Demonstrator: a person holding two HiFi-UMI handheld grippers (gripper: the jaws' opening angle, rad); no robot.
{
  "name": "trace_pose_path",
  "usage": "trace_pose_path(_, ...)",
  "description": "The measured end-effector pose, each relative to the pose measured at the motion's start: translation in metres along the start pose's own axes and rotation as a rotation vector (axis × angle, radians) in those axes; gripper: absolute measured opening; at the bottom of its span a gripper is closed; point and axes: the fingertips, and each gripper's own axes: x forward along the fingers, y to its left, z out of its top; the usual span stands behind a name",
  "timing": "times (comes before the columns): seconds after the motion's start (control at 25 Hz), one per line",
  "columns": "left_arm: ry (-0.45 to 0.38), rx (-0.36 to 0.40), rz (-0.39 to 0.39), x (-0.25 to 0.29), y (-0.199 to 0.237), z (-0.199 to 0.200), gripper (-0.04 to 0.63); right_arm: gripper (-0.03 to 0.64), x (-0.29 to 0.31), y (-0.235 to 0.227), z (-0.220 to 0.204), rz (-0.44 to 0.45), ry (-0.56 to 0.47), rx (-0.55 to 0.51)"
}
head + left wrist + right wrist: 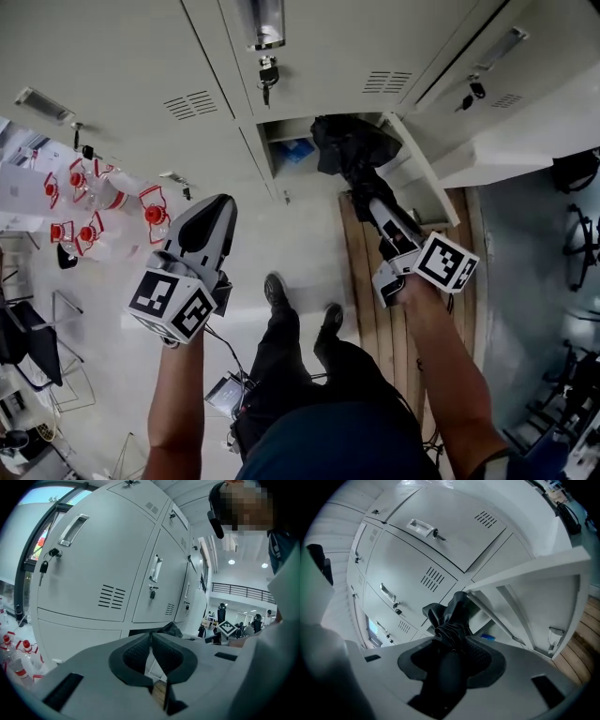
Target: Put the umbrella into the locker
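A black folded umbrella is held by its handle end in my right gripper, which is shut on it. Its bunched canopy reaches the mouth of the open bottom locker, whose door swings out to the right. In the right gripper view the umbrella runs forward from between the jaws of the right gripper toward the opening. My left gripper hangs left of the locker, shut with nothing in it; in its own view the left gripper has its pads meeting at the tips.
A blue object lies inside the open locker. Closed lockers with keys stand above and beside it. Red-capped bottles are on the floor at the left. The person's shoes stand beside a wooden floor strip.
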Motion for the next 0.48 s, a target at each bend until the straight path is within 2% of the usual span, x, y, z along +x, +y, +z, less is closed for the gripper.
trace_pose_path(0.48, 0.022, -0.066, 0.014, 0.024, 0.060, -0.047, 0.035, 0.181, 0.092, -0.052, -0.020, -0.071, 0.017, 0.027)
